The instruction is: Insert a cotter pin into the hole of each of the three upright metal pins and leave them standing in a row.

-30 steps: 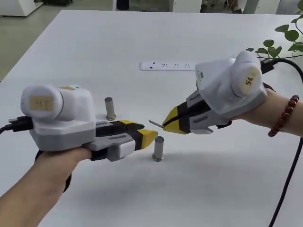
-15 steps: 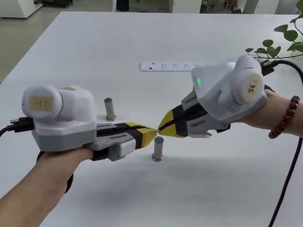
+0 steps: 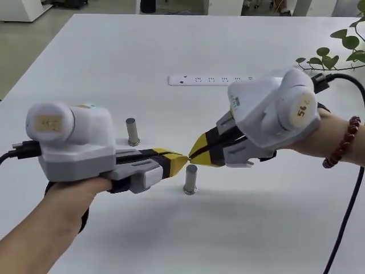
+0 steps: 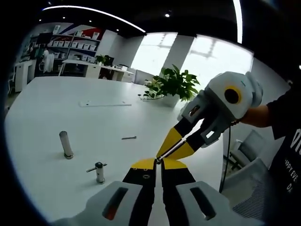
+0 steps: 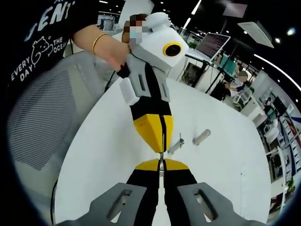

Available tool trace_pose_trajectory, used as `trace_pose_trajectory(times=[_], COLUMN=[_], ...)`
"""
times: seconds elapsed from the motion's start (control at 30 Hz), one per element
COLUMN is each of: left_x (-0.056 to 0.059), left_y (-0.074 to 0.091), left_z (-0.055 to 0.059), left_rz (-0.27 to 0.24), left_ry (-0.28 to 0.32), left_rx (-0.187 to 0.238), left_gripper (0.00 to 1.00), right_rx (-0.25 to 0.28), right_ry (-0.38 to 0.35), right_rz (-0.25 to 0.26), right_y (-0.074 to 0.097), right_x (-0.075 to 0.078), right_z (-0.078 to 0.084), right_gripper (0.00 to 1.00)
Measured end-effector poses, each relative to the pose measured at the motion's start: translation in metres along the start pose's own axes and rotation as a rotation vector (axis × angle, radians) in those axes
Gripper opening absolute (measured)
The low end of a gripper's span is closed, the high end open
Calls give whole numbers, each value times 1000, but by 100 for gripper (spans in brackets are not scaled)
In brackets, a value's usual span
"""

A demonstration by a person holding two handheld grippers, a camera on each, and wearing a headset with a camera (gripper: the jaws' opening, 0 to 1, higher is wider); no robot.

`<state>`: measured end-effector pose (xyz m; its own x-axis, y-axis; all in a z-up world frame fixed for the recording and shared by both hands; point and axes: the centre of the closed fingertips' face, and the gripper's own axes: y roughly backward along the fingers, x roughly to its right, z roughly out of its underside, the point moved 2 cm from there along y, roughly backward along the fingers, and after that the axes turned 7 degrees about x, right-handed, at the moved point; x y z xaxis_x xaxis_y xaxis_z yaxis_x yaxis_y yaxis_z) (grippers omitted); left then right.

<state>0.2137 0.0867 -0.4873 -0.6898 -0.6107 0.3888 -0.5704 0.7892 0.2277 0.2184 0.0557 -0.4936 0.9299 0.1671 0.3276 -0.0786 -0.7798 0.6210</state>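
Both clamped on one cotter pin (image 4: 174, 150), left claw (image 3: 183, 161) meets right claw (image 3: 194, 156), well inside table (image 3: 114, 68) edges.

A thin cotter pin (image 4: 170, 152) bridges the closed tips of the left gripper (image 3: 181, 160) and right gripper (image 3: 197, 154). One grey metal pin (image 3: 190, 178) stands upright just below them.

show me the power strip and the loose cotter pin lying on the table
power strip (image 3: 206, 80), head view, middle of its top face
loose cotter pin (image 4: 129, 138), left gripper view, middle of its length
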Motion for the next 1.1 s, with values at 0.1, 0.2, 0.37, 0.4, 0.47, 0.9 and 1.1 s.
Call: trace_pose_trajectory(times=[0.1,0.2,0.37,0.4,0.47,0.9,1.1], left_x=[0,0,1,1,0,2,2], left_y=[0,-1,-2,-2,-1,1,4], left_z=[0,0,3,3,4,2,2], left_rz=[-1,5,4,3,1,10,19], left_ry=[6,-23,-42,-43,-50,-84,-125], left_rx=[1,0,-13,-13,-14,1,8], left_gripper=[0,0,0,0,0,0,0], right_rx=[2,1,0,-1,2,61,123], right_ry=[-4,-9,-35,-38,-45,-213,-401], right_rz=[2,3,-4,-1,2,29,27], right_y=[0,0,-2,-2,-2,-1,1], right_x=[-1,-2,-5,-4,-5,-3,-6], right_z=[-1,-1,0,0,0,5,7], right_gripper=[0,0,0,0,0,6,10])
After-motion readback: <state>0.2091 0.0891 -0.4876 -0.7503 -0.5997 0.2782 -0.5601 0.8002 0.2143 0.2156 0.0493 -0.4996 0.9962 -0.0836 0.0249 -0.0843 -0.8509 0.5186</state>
